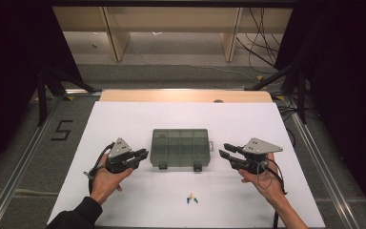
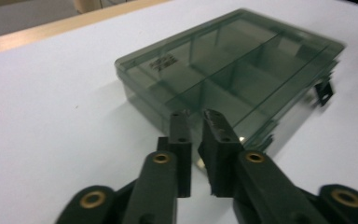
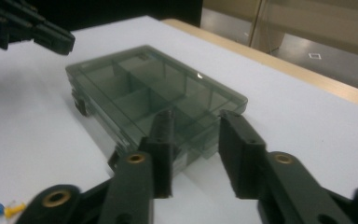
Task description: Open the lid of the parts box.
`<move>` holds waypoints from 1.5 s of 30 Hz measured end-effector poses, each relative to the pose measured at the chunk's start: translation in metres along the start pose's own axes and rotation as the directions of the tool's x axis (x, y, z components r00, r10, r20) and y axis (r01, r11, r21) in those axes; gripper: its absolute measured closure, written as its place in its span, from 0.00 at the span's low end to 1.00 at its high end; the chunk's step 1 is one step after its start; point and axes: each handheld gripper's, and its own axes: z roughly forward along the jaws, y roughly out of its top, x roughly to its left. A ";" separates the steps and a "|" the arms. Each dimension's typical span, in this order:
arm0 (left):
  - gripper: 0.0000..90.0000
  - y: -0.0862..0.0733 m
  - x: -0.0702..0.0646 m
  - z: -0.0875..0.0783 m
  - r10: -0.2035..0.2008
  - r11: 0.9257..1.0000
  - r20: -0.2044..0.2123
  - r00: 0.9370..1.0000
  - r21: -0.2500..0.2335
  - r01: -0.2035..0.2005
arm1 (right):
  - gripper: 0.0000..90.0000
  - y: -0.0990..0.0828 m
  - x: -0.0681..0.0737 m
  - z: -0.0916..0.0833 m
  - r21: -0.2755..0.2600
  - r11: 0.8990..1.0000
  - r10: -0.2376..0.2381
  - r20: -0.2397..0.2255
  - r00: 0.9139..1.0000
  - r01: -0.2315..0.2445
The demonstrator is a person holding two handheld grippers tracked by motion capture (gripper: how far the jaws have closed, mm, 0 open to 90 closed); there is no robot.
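Centrally on the white counter (image 1: pixel 124 119) lies a flat box (image 1: pixel 180 147) of smoky, see-through plastic, its lid down. Through the lid, thin walls divide the inside into two rows of small compartments, which look bare as far as the gripper views reveal. Two dark latches sit on its near long side, facing the person, and a small tab sticks out from its right short end. The box lies square to the counter's edges, about midway between the left and right edges and a little nearer the front edge than the back.

On either side, a hand comes up from the front edge. The left tool (image 1: pixel 144 153) is held level, pointing right at the box's left end, just beside its near left corner without touching; its jaws stand almost together with only a slit between them and nothing gripped. The right tool (image 1: pixel 223 150) mirrors it, pointing left at the box's right end, close but apart from it; its jaws are partly parted around bare air.

Close to the front edge, between the two forearms, lie a few small coloured pins (image 1: pixel 191 198), blue and yellow, well apart from the box.
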 end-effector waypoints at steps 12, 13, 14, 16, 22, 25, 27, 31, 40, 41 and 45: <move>1.00 -0.010 0.014 0.015 0.033 0.993 0.034 0.999 0.110 -0.036 | 0.98 -0.012 -0.006 0.023 0.187 0.980 -0.050 -0.068 0.996 0.062; 1.00 -0.010 0.014 0.016 0.046 0.992 0.033 0.998 0.115 -0.050 | 0.98 -0.013 -0.005 0.026 0.202 0.977 -0.054 -0.075 0.996 0.068; 1.00 -0.010 0.013 0.016 0.050 0.991 0.045 0.998 0.120 -0.055 | 0.98 -0.014 -0.004 0.028 0.211 0.974 -0.064 -0.080 0.995 0.079; 1.00 -0.011 0.012 0.018 0.054 0.991 0.055 0.997 0.123 -0.060 | 0.99 -0.016 -0.003 0.033 0.236 0.966 -0.081 -0.093 0.992 0.102; 1.00 -0.012 0.010 0.020 0.073 0.985 0.087 0.994 0.148 -0.085 | 0.99 -0.020 -0.001 0.041 0.272 0.954 -0.096 -0.124 0.988 0.127; 1.00 -0.011 0.009 0.019 0.049 0.988 0.099 0.994 0.141 -0.063 | 0.99 -0.020 0.001 0.043 0.270 0.953 -0.105 -0.142 0.984 0.141; 1.00 -0.011 0.010 0.019 0.066 0.986 0.112 0.992 0.147 -0.082 | 0.99 -0.020 0.003 0.044 0.271 0.951 -0.108 -0.160 0.981 0.149; 1.00 -0.010 0.008 0.019 0.070 0.985 0.131 0.989 0.149 -0.089 | 0.99 -0.019 0.005 0.046 0.256 0.953 -0.119 -0.167 0.979 0.160; 1.00 -0.004 0.006 0.017 0.063 0.991 0.139 0.988 0.107 -0.079 | 0.99 -0.012 0.003 0.046 0.223 0.962 -0.124 -0.158 0.980 0.158; 1.00 -0.004 0.006 0.017 0.063 0.992 0.137 0.988 0.100 -0.077 | 0.99 -0.012 0.003 0.047 0.218 0.963 -0.124 -0.156 0.980 0.157; 1.00 0.001 0.005 0.016 0.069 0.994 0.125 0.990 0.073 -0.079 | 0.99 -0.008 0.002 0.049 0.205 0.965 -0.132 -0.157 0.979 0.163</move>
